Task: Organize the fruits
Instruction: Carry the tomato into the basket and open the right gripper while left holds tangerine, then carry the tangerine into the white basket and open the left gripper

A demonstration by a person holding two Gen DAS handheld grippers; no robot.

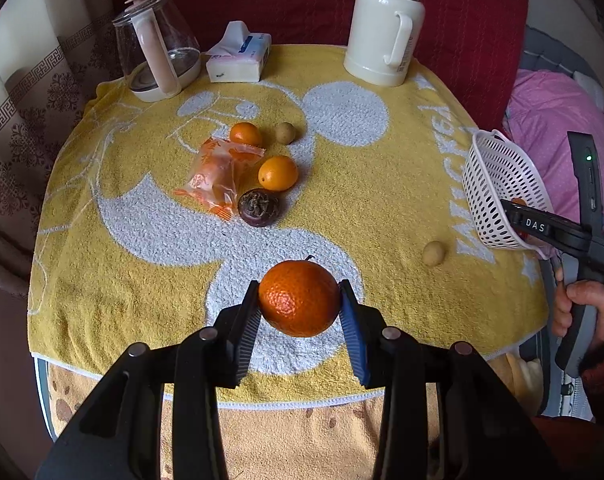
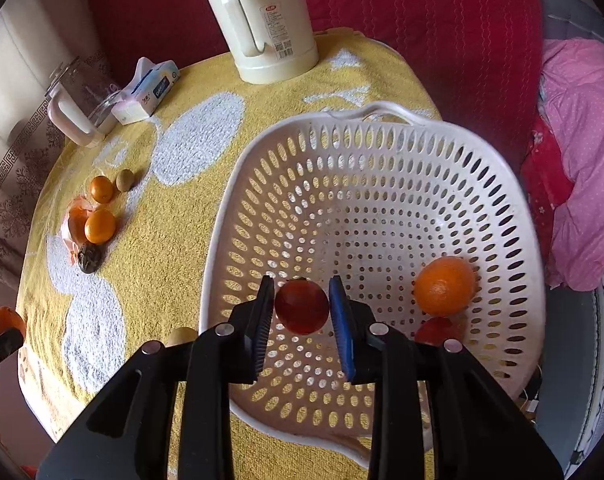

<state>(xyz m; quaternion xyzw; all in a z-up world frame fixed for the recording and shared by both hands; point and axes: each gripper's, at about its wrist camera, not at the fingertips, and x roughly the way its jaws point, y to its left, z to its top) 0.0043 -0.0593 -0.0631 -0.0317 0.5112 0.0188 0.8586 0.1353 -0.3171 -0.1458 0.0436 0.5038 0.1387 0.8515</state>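
The left gripper clamps a big orange above the yellow towel. Over the white basket, the right gripper has its pads just clear of a red fruit, apparently let go. A second orange lies at three o'clock from it.

Glass kettle, tissue pack, cream thermos
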